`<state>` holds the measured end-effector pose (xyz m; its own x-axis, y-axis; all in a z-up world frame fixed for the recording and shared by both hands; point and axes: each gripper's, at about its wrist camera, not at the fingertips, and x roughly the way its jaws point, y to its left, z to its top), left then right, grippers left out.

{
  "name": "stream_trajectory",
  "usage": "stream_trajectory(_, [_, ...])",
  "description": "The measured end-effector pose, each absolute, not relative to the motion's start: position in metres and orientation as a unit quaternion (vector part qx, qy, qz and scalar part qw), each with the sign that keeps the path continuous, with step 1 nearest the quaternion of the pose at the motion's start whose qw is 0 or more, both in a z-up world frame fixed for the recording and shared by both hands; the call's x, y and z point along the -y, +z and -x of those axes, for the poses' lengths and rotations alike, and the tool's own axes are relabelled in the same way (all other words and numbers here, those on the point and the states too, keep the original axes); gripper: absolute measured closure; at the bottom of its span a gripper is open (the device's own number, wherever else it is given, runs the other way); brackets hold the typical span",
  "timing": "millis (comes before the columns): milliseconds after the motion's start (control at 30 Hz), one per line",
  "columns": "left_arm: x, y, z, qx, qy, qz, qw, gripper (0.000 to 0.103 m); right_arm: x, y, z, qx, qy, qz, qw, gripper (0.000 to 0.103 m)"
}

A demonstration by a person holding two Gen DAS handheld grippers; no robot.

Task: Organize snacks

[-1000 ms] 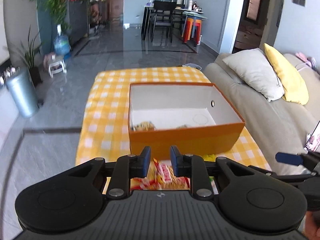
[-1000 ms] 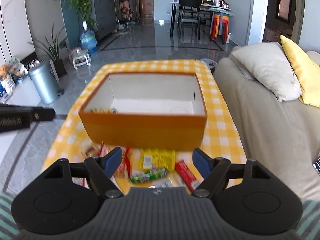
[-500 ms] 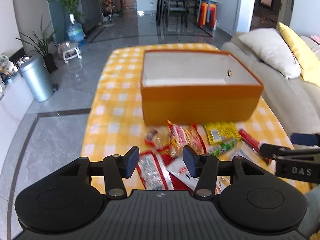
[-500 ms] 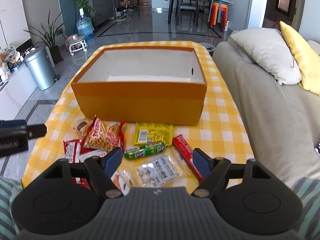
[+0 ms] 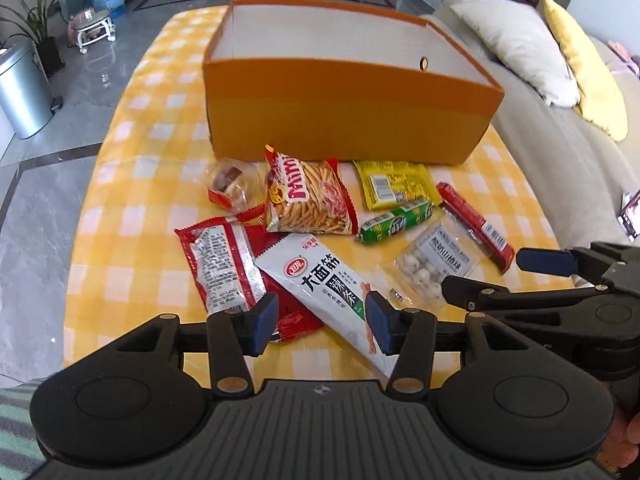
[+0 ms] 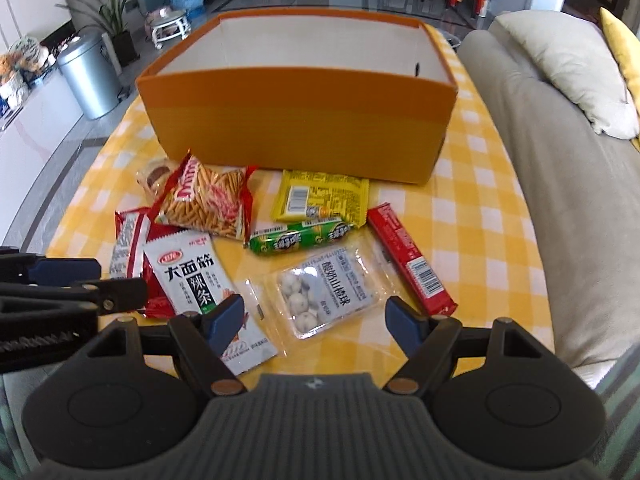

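- The snacks lie in a loose pile on the counter (image 5: 132, 168), which wears a yellow checked cloth. They are all in front of the big orange box (image 5: 344, 112), on the side nearest the person.
- The box is open on top, and I would guess that is where the snacks should go. From here I cannot see down to its floor.
- Just in front of the box are a bag of stick crisps (image 5: 310, 196) and a yellow packet (image 5: 394, 188). A small clear wrapped cake (image 5: 228, 186) sits beside the crisps.
- A bit further from the box lie a green sausage stick (image 5: 394, 222), a long red bar (image 6: 412, 258) and a clear pack of white balls (image 6: 324, 292).
- Furthest from the box are a red and silver packet (image 5: 224, 264) and a white packet with big letters (image 5: 326, 286), which lies partly over it.
- The left gripper (image 5: 322, 324) hangs over the white packet. Its jaws are closing a little, with the packet below the gap, but the pads do not press on it yet.
- The right gripper (image 6: 316, 320) is wide apart and holds nothing. It points down at the pack of white balls, so that looks like its pick.
- Both point steeply down, likely so each can pinch a flat packet from above.
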<state>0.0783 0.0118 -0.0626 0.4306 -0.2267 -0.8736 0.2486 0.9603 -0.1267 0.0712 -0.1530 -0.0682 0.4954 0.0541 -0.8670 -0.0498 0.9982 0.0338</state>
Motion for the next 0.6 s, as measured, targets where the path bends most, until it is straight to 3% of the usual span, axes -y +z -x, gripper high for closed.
stream_trajectory(600, [-0.025,-0.083,-0.108,-0.544,-0.124,0.032,0.829,0.048,0.149,-0.092,-0.104,-0.507,0.067,-0.043,0.858,0.035])
